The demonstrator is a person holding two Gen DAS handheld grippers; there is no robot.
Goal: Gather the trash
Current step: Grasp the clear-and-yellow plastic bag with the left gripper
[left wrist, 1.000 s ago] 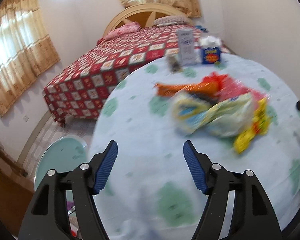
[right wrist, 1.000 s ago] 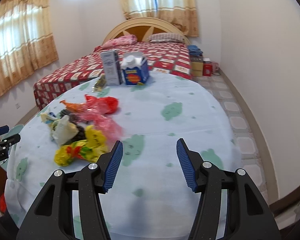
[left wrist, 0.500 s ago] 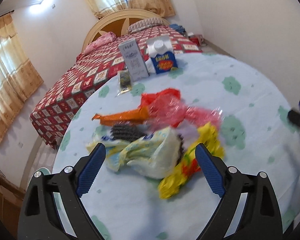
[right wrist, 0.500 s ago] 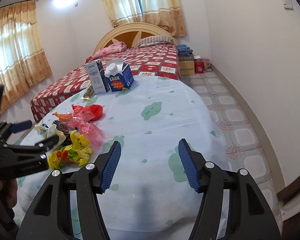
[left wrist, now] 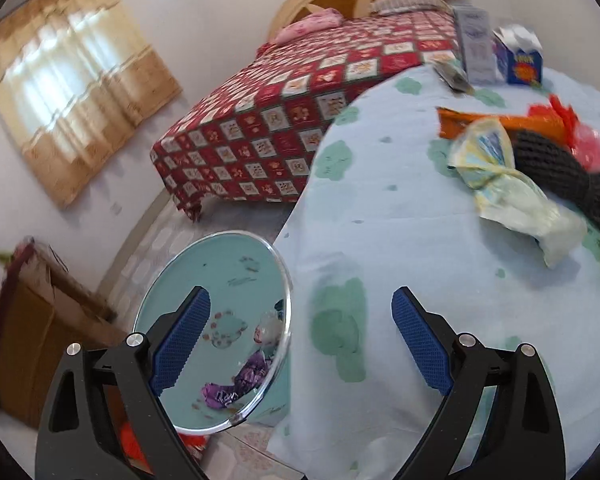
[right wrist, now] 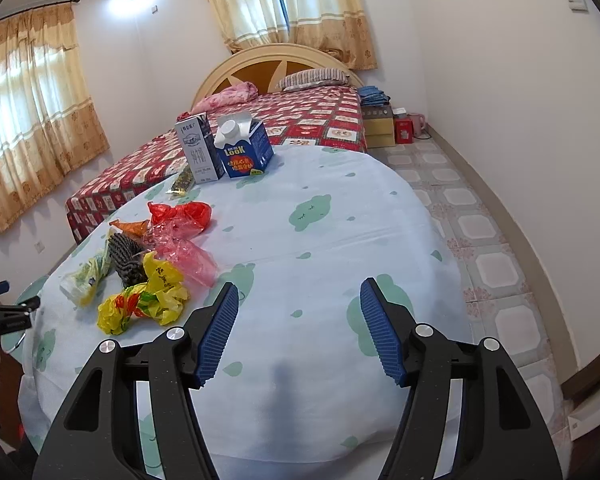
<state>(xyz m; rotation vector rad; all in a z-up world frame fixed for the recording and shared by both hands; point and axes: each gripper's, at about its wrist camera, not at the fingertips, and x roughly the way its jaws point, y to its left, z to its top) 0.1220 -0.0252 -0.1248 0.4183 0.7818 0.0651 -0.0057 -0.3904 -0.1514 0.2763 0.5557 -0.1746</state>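
Observation:
Trash lies in a heap on the left part of the table (right wrist: 340, 240): a yellow wrapper (right wrist: 140, 304), a pale wrapper (left wrist: 512, 192), a dark knitted piece (left wrist: 556, 172), an orange wrapper (left wrist: 496, 124) and a red plastic bag (right wrist: 180, 216). My left gripper (left wrist: 300, 300) is wide open and empty over the table's left edge, with the heap off to its upper right. My right gripper (right wrist: 299, 286) hovers above the bare cloth near the front, its jaws opening with nothing between them; the heap is to its left.
Two cartons, grey (right wrist: 198, 154) and blue (right wrist: 246, 148), stand at the table's far side. A round teal surface with a shiny rim (left wrist: 220, 280) sits low beside the table, a purple wrapper (left wrist: 236, 384) on or in it. A bed (right wrist: 300, 120) is behind, a cardboard box (left wrist: 40, 320) at the left.
The left gripper swung left, away from the heap to the table's edge and the teal round. Its jaws stand wider than a second ago. The right jaws widened a little.

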